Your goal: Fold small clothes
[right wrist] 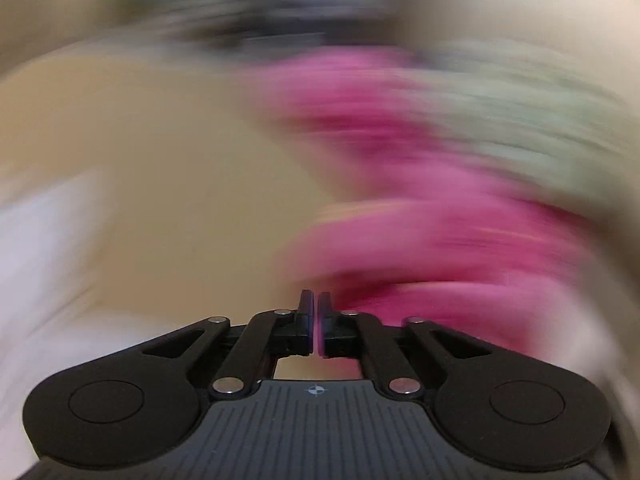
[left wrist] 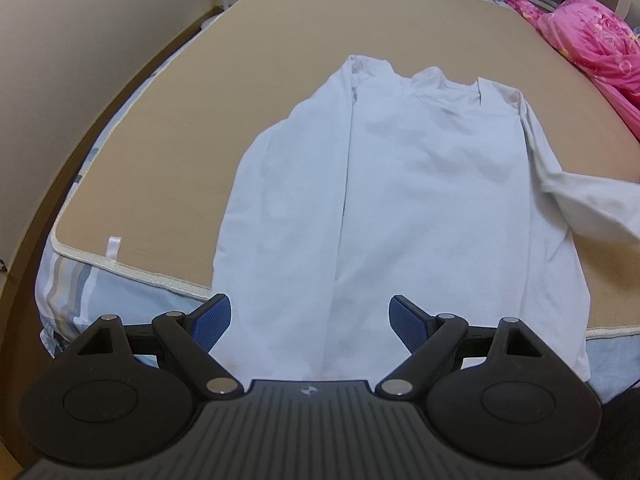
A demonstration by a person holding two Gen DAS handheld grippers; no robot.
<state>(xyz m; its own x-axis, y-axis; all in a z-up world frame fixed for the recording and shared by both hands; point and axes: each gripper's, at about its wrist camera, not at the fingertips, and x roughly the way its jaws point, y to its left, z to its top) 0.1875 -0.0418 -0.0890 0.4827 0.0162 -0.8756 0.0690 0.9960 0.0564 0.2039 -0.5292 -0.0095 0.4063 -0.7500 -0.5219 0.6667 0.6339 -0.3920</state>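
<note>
Two spread fingers (left wrist: pixel 219 322) over shirt (left wrist: pixel 400 200) hem

A bed (left wrist: pixel 60 280) is carrying a tan mat (left wrist: pixel 192 128) over its striped sheet. A pale long-sleeved shirt (left wrist: pixel 420 184) is lying flat on the mat, hem hanging over the near edge, while a pink quilt (left wrist: pixel 592 40) is bunching at the right side.

A pale blue long-sleeved shirt (left wrist: pixel 420 184) lies flat on the tan mat (left wrist: pixel 200 120), one sleeve folded across, the other stretched sideways.
</note>
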